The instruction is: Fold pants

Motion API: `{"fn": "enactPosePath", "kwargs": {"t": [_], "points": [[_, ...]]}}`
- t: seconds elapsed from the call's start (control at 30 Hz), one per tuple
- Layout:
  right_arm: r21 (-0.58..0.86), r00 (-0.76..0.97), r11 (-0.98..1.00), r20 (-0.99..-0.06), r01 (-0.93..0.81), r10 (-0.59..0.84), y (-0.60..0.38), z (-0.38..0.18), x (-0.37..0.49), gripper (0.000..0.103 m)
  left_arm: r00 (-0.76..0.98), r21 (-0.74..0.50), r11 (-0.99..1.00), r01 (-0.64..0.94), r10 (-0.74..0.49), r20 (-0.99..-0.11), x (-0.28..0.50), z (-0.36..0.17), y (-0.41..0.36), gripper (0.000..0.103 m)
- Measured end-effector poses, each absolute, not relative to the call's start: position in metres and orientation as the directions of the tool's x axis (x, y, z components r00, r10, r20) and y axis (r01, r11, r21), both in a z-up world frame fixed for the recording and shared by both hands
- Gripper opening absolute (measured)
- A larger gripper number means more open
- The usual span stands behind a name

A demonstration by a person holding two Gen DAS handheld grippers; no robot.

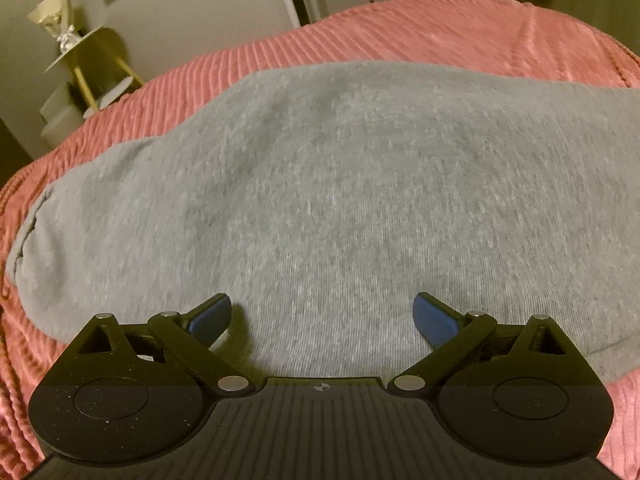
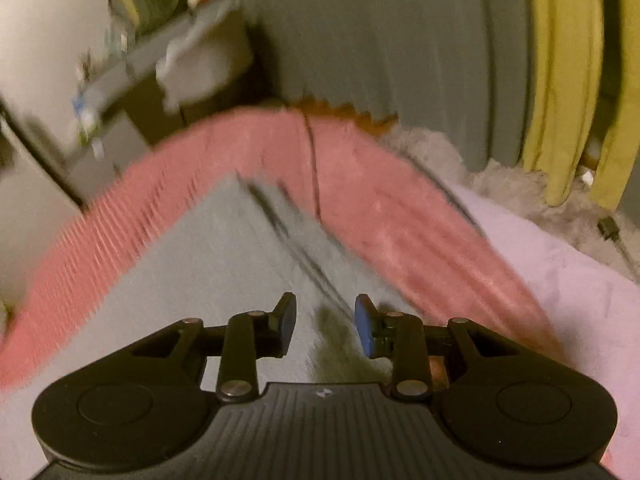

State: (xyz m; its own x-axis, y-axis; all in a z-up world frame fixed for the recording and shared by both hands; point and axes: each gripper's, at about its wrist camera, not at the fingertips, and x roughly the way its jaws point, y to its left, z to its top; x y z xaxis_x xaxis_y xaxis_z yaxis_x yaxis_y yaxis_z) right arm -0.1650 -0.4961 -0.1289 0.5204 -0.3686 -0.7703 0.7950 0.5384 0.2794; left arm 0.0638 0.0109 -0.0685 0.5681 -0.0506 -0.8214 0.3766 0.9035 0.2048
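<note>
- Left gripper (image 1: pixel 322 316): blue-padded fingers (image 1: pixel 434 318) spread wide, nothing between them; grey fabric shows in the gap. Whether the tips touch the cloth, cannot tell.
- Right gripper (image 2: pixel 325 322): fingers (image 2: pixel 363 328) parted by a narrower gap, holding nothing. A dark shadow lies on the fabric just below the gap.
- Pants (image 1: pixel 320 200): grey knit, lying flat on the pink bedspread (image 1: pixel 460 36). In the left wrist view they fill most of the frame, running from the left edge of the bedspread toward the right; a seamed end sits at the far left.
- In the right wrist view the pants (image 2: pixel 208 264) come to a corner pointing toward the far corner of the bedspread (image 2: pixel 360 200), with a dark seam line running diagonally toward the fingers. View is motion-blurred; finer detail unreadable.
- Ribbed pink bedspread borders the pants on all visible sides.
- A pale lilac sheet (image 2: pixel 560 288) lies along the right edge of the bedspread.
- Beyond the bed, left wrist view: round yellow side table (image 1: pixel 90 46) with an object on top, indistinct.
- Beyond the bed, right wrist view: yellow curtain (image 2: pixel 568 80) at upper right, and a blurred shelf (image 2: pixel 160 52) at upper left.
</note>
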Motion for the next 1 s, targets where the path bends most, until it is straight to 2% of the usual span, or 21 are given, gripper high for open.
{"fn": "enactPosePath", "kwargs": {"t": [0.13,0.2,0.27,0.37,0.5,0.6,0.63,0.7,0.77,0.83,0.9,0.93,0.97,1.0], "points": [[0.285,0.52,0.53,-0.771,0.799,-0.369,-0.495,-0.14,-0.16,0.038,0.55,0.171,0.918,0.359,-0.06,-0.833,0.067,-0.067,0.017,0.101],[0.253,0.52,0.571,-0.77,0.781,-0.37,-0.486,-0.136,-0.156,0.038,0.539,0.153,0.925,0.349,-0.064,-0.84,0.071,-0.069,0.019,0.101],[0.205,0.511,0.611,-0.77,0.765,-0.381,-0.482,-0.134,-0.153,0.021,0.54,0.154,0.925,0.348,-0.063,-0.839,0.072,-0.069,0.019,0.101],[0.267,0.54,0.583,-0.76,0.767,-0.362,-0.492,-0.134,-0.162,0.013,0.547,0.166,0.92,0.354,-0.059,-0.835,0.07,-0.07,0.017,0.101],[0.331,0.566,0.533,-0.737,0.779,-0.369,-0.495,-0.131,-0.172,0.007,0.547,0.164,0.922,0.352,-0.06,-0.835,0.069,-0.069,0.017,0.101],[0.253,0.538,0.548,-0.71,0.797,-0.455,-0.487,-0.12,-0.167,0.006,0.543,0.16,0.923,0.349,-0.06,-0.837,0.07,-0.068,0.017,0.101],[0.223,0.527,0.544,-0.685,0.809,-0.502,-0.487,-0.117,-0.168,0.0,0.542,0.157,0.924,0.348,-0.061,-0.838,0.071,-0.068,0.018,0.101],[0.129,0.401,0.452,-0.709,0.883,-0.58,-0.499,-0.125,-0.169,0.0,0.543,0.159,0.924,0.347,-0.059,-0.838,0.071,-0.068,0.018,0.101],[0.205,0.416,0.427,-0.766,0.881,-0.49,-0.512,-0.137,-0.177,0.0,0.544,0.161,0.924,0.348,-0.06,-0.837,0.07,-0.068,0.018,0.101],[0.252,0.445,0.415,-0.757,0.874,-0.478,-0.506,-0.137,-0.189,0.005,0.546,0.162,0.923,0.348,-0.059,-0.836,0.07,-0.068,0.018,0.101],[0.38,0.531,0.388,-0.725,0.84,-0.439,-0.499,-0.135,-0.209,0.032,0.544,0.16,0.925,0.345,-0.058,-0.837,0.071,-0.069,0.018,0.101],[0.446,0.574,0.367,-0.705,0.816,-0.418,-0.496,-0.136,-0.219,0.063,0.545,0.161,0.925,0.345,-0.058,-0.836,0.072,-0.069,0.017,0.101],[0.499,0.607,0.348,-0.691,0.794,-0.394,-0.493,-0.139,-0.227,0.082,0.546,0.163,0.924,0.347,-0.058,-0.835,0.071,-0.069,0.017,0.101],[0.515,0.618,0.343,-0.687,0.785,-0.382,-0.49,-0.141,-0.231,0.082,0.547,0.164,0.923,0.348,-0.059,-0.835,0.071,-0.069,0.017,0.102]]}}
